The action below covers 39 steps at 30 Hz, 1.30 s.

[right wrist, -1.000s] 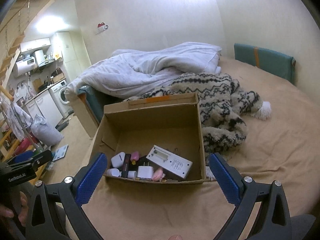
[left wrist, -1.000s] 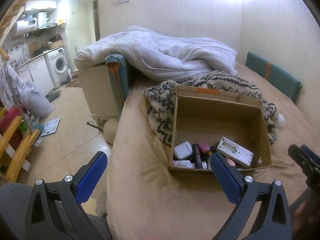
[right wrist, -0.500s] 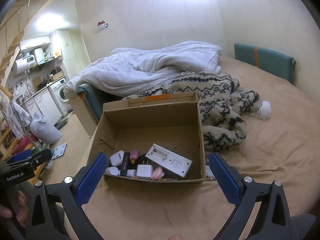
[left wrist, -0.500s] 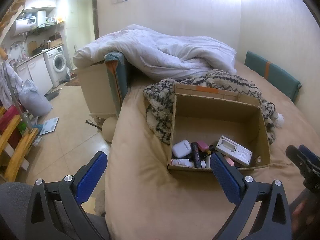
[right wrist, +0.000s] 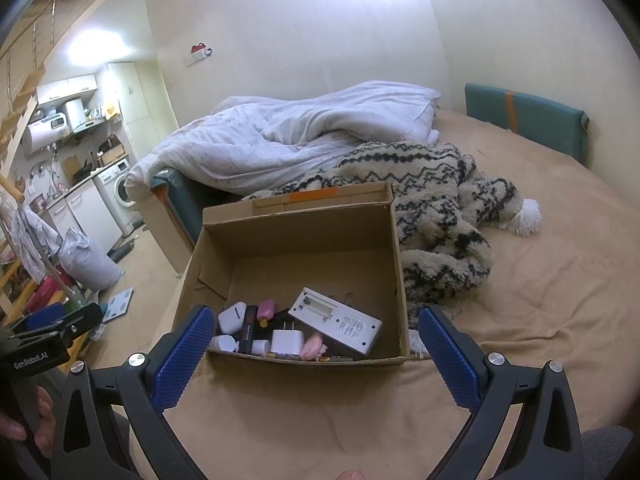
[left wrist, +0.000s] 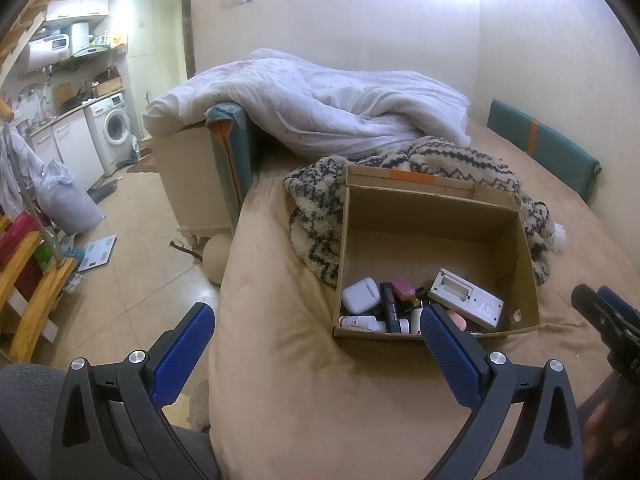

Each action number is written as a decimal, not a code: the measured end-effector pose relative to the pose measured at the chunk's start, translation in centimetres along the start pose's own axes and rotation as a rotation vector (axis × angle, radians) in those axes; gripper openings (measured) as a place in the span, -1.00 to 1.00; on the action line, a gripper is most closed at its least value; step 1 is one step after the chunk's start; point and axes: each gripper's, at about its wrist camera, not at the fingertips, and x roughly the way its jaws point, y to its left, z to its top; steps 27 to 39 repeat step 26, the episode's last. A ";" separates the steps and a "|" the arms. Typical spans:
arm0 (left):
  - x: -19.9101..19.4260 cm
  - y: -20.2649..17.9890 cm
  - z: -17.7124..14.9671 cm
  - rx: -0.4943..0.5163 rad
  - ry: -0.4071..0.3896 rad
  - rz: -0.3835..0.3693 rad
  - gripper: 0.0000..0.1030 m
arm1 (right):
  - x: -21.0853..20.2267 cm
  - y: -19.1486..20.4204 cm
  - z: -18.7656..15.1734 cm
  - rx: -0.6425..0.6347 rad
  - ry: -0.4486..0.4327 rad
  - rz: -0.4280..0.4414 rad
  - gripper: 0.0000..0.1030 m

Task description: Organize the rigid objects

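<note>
I hold both the left gripper (left wrist: 316, 344) and the right gripper (right wrist: 316, 344) wide and empty short of the cardboard box (right wrist: 394, 280), since its jumbled items need sorting.

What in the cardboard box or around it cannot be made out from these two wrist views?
- Items along the cardboard box near wall: right wrist view, cut off by that wall.
- Print on the white flat device: both views, too small.
- Black tube label: left wrist view, too small.
- Box's right front corner: left wrist view, hidden by the left gripper fingers.
- Right gripper: mostly cut off by the left view's edge.
</note>
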 end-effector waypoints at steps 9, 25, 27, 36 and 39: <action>0.2 0.0 0.0 -0.001 0.006 -0.001 0.99 | 0.0 0.0 0.0 0.000 -0.001 0.000 1.00; 0.4 0.1 -0.2 -0.006 0.009 0.011 0.99 | -0.2 0.3 0.0 -0.011 -0.006 0.016 1.00; 0.4 0.1 -0.3 -0.006 0.010 0.007 0.99 | -0.2 0.3 -0.1 -0.011 -0.005 0.016 1.00; 0.4 0.1 -0.3 -0.006 0.010 0.007 0.99 | -0.2 0.3 -0.1 -0.011 -0.005 0.016 1.00; 0.4 0.1 -0.3 -0.006 0.010 0.007 0.99 | -0.2 0.3 -0.1 -0.011 -0.005 0.016 1.00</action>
